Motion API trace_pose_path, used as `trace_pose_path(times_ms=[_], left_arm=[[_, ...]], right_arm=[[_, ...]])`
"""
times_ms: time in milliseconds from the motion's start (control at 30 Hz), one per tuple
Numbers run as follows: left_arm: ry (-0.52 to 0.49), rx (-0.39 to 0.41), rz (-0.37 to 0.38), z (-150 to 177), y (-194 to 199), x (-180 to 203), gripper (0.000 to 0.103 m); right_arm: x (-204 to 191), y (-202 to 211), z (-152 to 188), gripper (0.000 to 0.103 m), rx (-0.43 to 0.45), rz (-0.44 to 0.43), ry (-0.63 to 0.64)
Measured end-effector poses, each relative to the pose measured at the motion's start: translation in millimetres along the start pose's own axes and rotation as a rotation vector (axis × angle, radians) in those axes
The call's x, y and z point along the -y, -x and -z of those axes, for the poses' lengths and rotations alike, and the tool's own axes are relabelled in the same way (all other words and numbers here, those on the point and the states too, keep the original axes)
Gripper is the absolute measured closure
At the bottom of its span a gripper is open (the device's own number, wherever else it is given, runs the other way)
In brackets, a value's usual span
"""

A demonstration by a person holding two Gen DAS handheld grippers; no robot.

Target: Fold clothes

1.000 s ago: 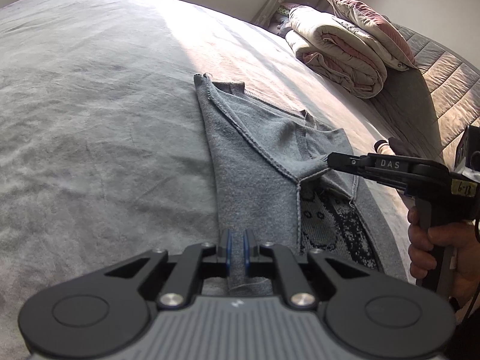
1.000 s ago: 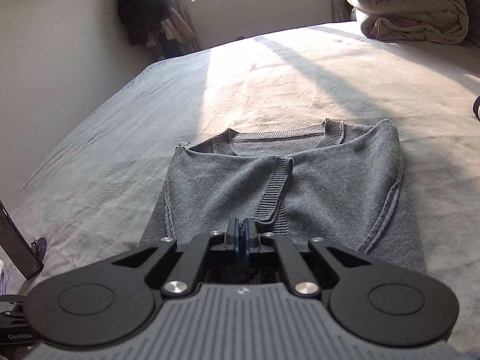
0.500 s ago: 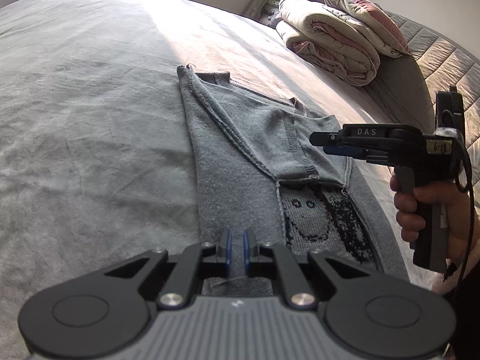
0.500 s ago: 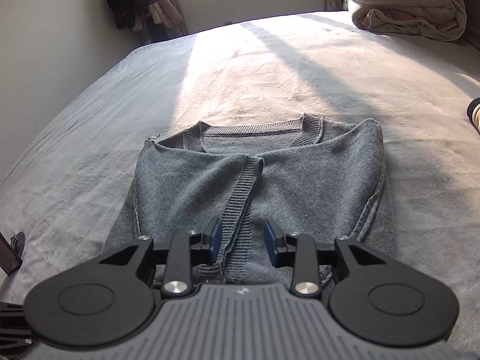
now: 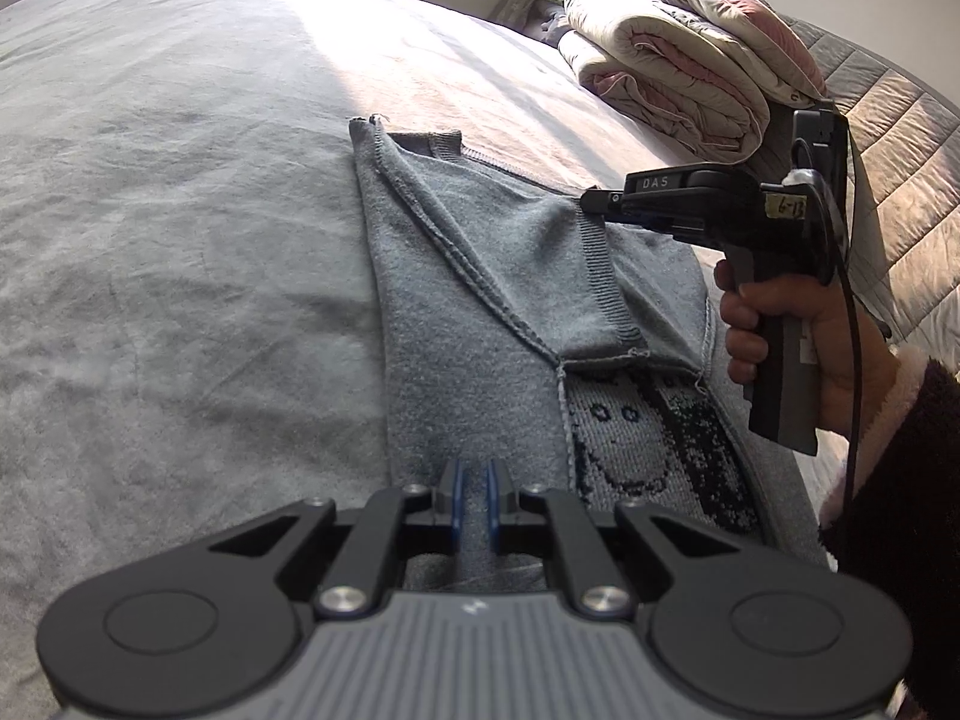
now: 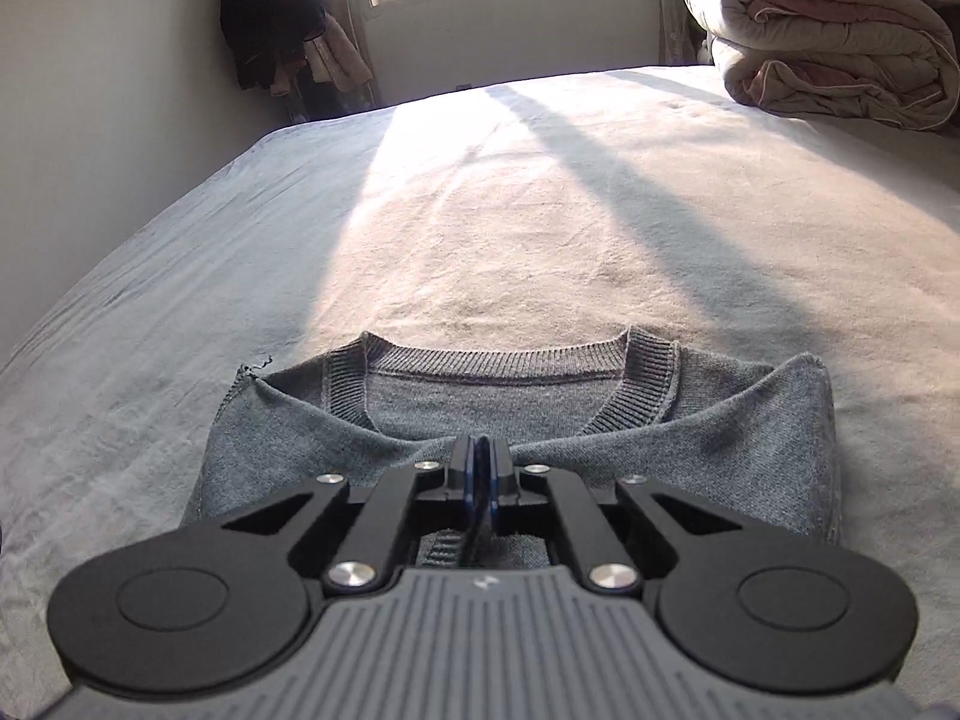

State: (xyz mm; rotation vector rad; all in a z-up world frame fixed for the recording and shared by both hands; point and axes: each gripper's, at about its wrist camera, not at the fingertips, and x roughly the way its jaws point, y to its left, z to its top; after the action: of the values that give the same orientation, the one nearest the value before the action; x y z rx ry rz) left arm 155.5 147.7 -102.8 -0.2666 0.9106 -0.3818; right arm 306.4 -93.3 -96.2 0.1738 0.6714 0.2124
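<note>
Now that my right claw [image 6: 478,468] has let go of the sleeve cuff, slid forward over the sweater [image 5: 480,324] and snapped together again, I am working nearer the collar [image 6: 522,360] than a second ago. In the view from my right wrist its two fingers are meeting pad to pad above the folded sleeves, just short of the neckline, and a strip of ribbed knit is showing below them; whether any cloth is actually pinched I cannot tell. From the left wrist the same claw [image 5: 591,201] is showing as a thin closed tip touching the top of the ribbed cuff [image 5: 603,276].

I am judging that the sleeve fold is finished: both sleeves are lying across the chest, and the next job is probably halving the body lengthwise.

My left claw [image 5: 473,501] is nearly closed, its blue pads pinching the sweater's bottom hem by the near edge of the bed [image 5: 180,240]. It has not shifted in this last second.

The sweater is lying flat toward the near side of the bed, collar pointing to the far edge, knitted pattern [image 5: 654,456] showing under the sleeves. A rolled quilt [image 6: 828,36] is sitting well apart at the far right corner.
</note>
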Motion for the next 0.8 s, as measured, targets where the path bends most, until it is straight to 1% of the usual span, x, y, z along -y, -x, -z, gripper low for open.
trace_pose_path(times_ms=[67,200,233,267,300,367,433,467,567,733,800], left_arm=[[0.0,-0.002,-0.004,0,-1,1,0.096],[0.001,-0.002,-0.008,0,-2,1,0.096],[0.003,-0.001,-0.007,-1,-1,0,0.096],[0.006,0.0,-0.007,-1,0,-1,0.096],[0.008,0.003,-0.006,-1,1,-2,0.096],[0.014,0.009,-0.005,-2,3,-4,0.096],[0.018,0.013,0.0,-2,5,-5,0.096],[0.02,0.014,0.003,-3,6,-4,0.096],[0.017,0.017,0.01,-2,8,-3,0.096],[0.003,0.017,0.004,3,14,-4,0.096],[0.003,0.014,-0.001,6,18,-7,0.097]], right_arm=[[1,-3,-3,0.099,-0.002,0.012,0.001],[3,-20,-1,0.099,-0.067,0.064,0.031],[6,-19,-1,0.098,-0.077,0.06,0.021],[8,-15,-2,0.095,-0.079,0.049,0.003],[12,-9,-4,0.085,-0.083,0.034,-0.014],[19,5,-8,0.083,-0.091,0.006,-0.045],[27,22,-9,0.073,-0.09,-0.004,-0.056],[30,31,-9,0.065,-0.087,0.0,-0.056],[41,61,-3,0.065,-0.077,-0.001,-0.076],[52,106,25,0.065,-0.083,-0.076,-0.187],[47,119,42,0.065,-0.099,-0.131,-0.226]])
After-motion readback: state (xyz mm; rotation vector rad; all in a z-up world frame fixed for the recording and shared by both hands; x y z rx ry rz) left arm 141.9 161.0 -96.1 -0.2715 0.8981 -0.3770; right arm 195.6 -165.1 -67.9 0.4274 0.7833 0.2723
